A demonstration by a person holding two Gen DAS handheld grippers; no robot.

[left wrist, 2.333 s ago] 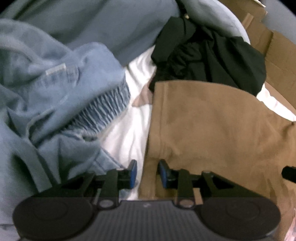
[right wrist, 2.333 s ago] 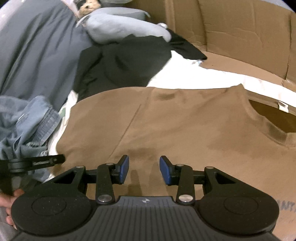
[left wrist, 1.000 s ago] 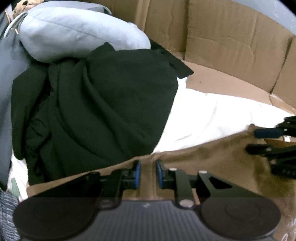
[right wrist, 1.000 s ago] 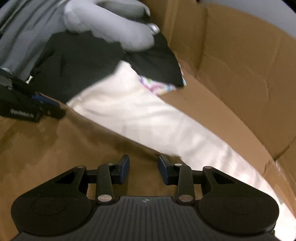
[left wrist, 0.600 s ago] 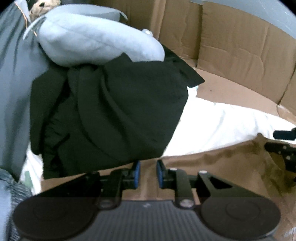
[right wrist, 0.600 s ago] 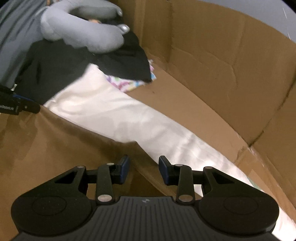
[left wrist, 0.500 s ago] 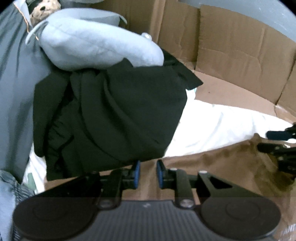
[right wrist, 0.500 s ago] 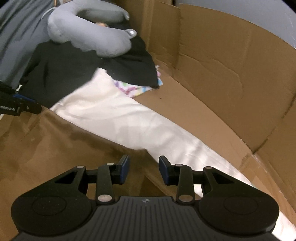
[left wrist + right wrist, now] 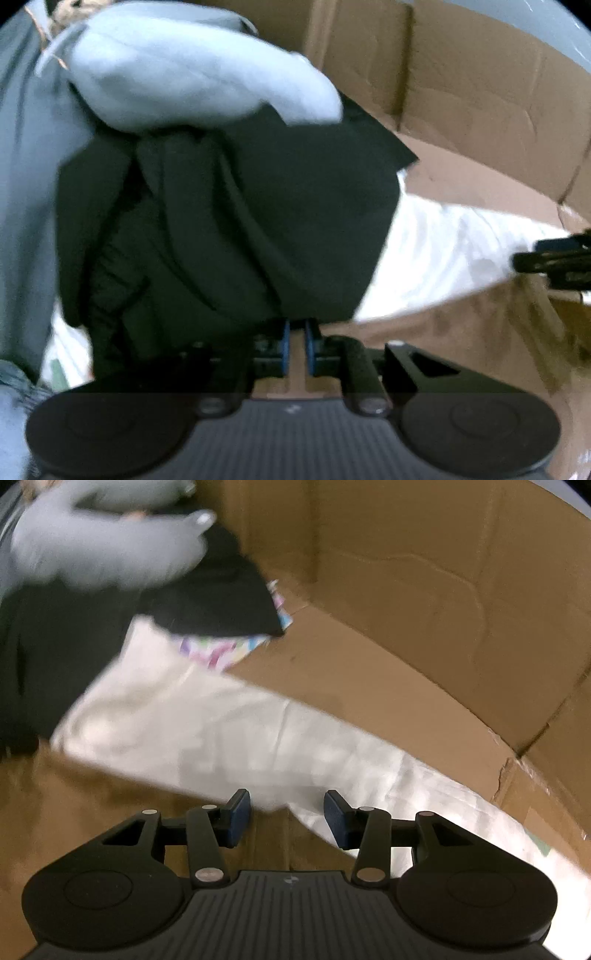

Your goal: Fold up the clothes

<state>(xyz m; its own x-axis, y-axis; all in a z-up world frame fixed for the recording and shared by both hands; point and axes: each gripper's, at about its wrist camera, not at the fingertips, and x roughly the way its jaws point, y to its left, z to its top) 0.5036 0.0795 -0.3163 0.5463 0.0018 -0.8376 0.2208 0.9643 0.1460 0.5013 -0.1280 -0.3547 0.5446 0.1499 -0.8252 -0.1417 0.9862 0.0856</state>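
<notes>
Left claw (image 9: 294, 345) was closing, its blue pads (image 9: 284, 347) nearly together with only a thin strip of the brown shirt (image 9: 443, 332) showing in the slit; the frame was too blurred to say whether the pads actually pinched the cloth edge. Just beyond its tips lay a crumpled black garment (image 9: 236, 229), heaped and creased, overlapping the near edge of the shirt from this angle. Above that sat a pale blue-grey pillow (image 9: 184, 70), resting on the black pile. Grey fabric (image 9: 22, 155) ran down the left margin.

Brown shirt lay spread flat on a white sheet (image 9: 443, 251), its far edge running across the lower right of the left view. Cardboard walls (image 9: 480, 92) stood behind, with a cardboard floor strip between wall and sheet.

Right claw (image 9: 287, 814) was opening, pads (image 9: 238, 814) spread apart and pressing on nothing. A corner of the brown shirt (image 9: 74, 805) lay under and between the fingers, with the sheet (image 9: 221, 723) beneath the right-hand finger. In the left view that same claw (image 9: 554, 258) showed as a dark shape at the far right edge, above the shirt's far side.

Right view also caught the black garment (image 9: 203, 602) and pillow (image 9: 103, 550) at upper left, badly smeared by motion. A scrap of multicoloured cloth (image 9: 221, 650) peeked out from under the black garment, touching the sheet. Cardboard wall (image 9: 443, 590) filled the upper right.
</notes>
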